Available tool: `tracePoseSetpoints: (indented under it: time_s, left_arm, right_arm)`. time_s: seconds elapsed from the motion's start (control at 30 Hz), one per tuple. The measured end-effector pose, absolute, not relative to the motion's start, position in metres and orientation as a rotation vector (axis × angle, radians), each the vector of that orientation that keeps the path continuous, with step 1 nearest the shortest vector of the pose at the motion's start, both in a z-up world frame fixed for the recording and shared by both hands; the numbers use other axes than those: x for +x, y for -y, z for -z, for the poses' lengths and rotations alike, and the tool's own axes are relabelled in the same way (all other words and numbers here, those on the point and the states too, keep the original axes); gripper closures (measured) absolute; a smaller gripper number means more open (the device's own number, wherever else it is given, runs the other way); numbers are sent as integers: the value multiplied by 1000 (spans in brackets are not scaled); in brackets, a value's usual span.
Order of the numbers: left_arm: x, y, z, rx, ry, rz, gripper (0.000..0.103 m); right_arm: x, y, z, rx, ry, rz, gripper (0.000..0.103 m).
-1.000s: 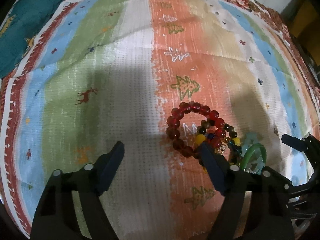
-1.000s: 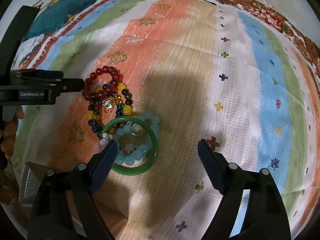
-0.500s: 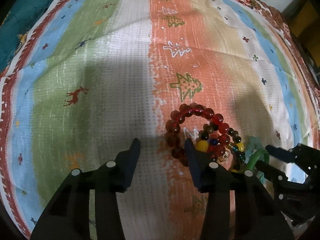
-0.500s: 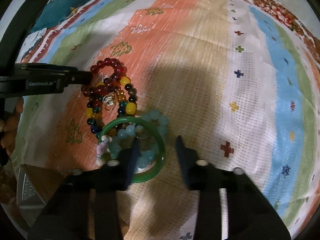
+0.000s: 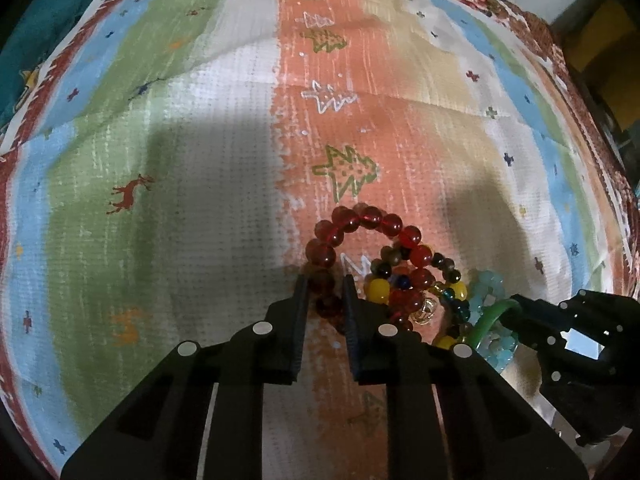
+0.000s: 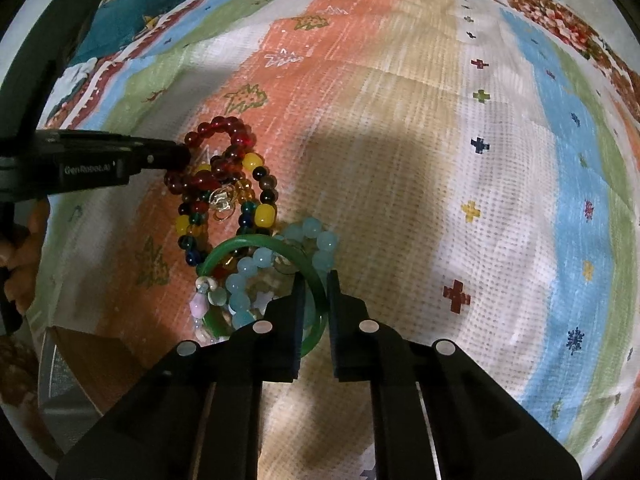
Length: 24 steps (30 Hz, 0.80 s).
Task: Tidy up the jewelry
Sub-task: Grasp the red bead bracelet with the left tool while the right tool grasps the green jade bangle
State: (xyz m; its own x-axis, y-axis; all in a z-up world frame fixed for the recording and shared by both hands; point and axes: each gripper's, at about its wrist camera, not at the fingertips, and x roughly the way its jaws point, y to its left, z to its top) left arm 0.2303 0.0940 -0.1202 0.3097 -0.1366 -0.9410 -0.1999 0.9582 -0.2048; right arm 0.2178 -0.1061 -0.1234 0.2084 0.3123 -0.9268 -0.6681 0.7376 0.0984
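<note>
Both tongs now closed: left (image 5: 324, 286) on red bracelet (image 5: 362, 226), right (image 6: 314, 282) on green bangle (image 6: 256, 245).

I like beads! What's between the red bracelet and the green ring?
In the right wrist view, a multicolored bead bracelet lies between the red bracelet and green bangle.

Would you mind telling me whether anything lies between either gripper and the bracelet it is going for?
Nothing visible does. The left gripper already pinches the red bead bracelet, and the right gripper pinches the green bangle.
</note>
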Motion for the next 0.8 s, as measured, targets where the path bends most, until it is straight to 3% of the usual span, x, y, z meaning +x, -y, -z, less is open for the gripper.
tracePoseSetpoints:
  time_s: [0.8]
  left_arm:
    - [205,-82,64,-346,-1130,43,91]
  right_arm:
    - [207,124,88,-261,-1107,-723,94]
